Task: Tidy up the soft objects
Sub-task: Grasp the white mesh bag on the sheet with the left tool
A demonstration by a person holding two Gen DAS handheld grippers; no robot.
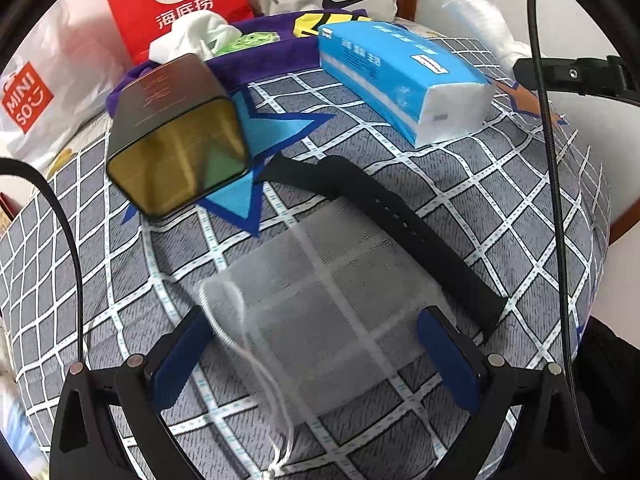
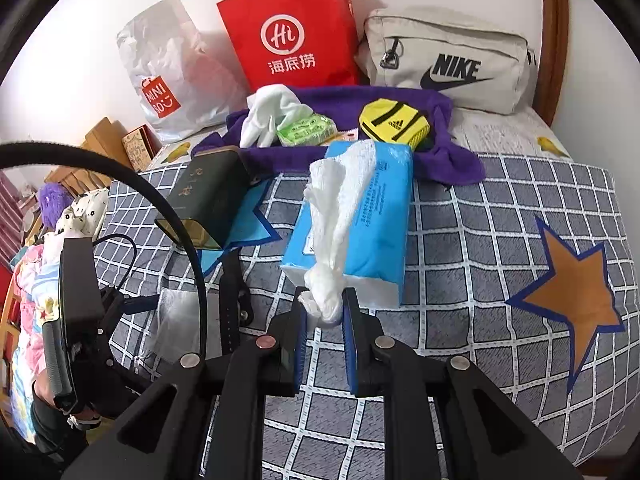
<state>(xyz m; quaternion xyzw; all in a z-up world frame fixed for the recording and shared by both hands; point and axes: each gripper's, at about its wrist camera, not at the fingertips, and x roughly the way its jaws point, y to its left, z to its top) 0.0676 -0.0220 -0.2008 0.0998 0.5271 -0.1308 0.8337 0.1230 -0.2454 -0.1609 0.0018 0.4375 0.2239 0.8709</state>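
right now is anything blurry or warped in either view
Left wrist view: the dark box is smeared by motion, the sheer mesh pouch looks hazy, and the grid bedsheet bulges with fisheye distortion. Right wrist view: sharp, the tissue crisp.

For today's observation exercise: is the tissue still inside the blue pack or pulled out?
Partly out: the tissue trails from the blue pack into the right gripper.
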